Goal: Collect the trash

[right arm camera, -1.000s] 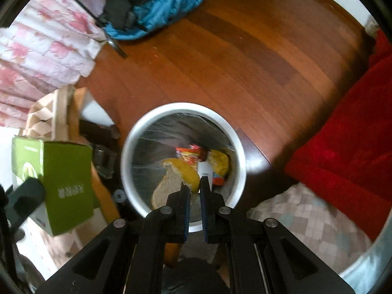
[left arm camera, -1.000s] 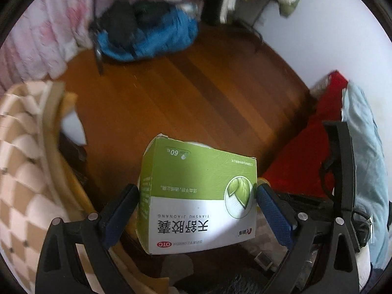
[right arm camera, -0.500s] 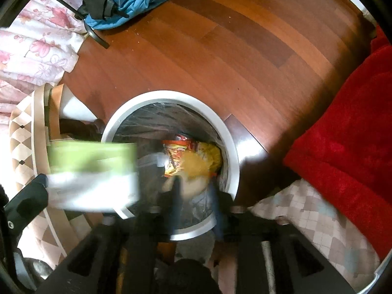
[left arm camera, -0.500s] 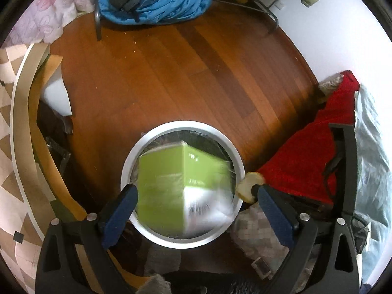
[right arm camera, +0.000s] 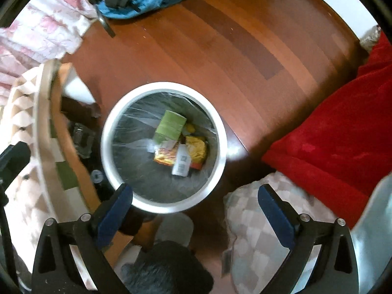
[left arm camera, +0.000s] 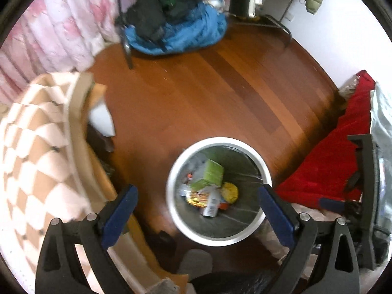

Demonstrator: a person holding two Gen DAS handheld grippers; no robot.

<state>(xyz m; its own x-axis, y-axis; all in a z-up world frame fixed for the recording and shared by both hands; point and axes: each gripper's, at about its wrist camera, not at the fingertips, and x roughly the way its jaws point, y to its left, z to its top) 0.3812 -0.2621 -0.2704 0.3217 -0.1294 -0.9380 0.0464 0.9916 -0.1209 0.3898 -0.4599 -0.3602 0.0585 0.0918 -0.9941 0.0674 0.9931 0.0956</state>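
Both tools hang over the bin [left arm camera: 171,191], looking almost straight down into it; that height and aim suit dropping rubbish in, not reaching for it. The left tool [left arm camera: 197,197] has its blue pads spread wide with nothing between them; the right tool [right arm camera: 194,197] is likewise wide apart and empty.

The bin stands on the wooden floor [left arm camera: 220,85], between a checked cloth [left arm camera: 36,159] at one side and a red blanket [left arm camera: 330,166] at the other; its white rim is round and open upward, and a clear liner covers the inside wall, probably so the contents can be lifted out together.

The green box [left arm camera: 209,174] lies inside the bin, tilted on top of the other rubbish, resting where it would land from a drop; in the right view the same box [right arm camera: 171,127] sits toward the far wall. Just beside it lie a yellow wrapper [right arm camera: 196,148], a white carton [right arm camera: 182,163] and an orange packet [right arm camera: 164,158], heaped loosely and touching one another.

By my judgement this piece is done; with both tools free, the next move calls for finding more rubbish elsewhere; none shows plainly on the floor in these views. A blue bundle [left arm camera: 181,34] lies well apart by the far wall; it looks like bedding, not trash.
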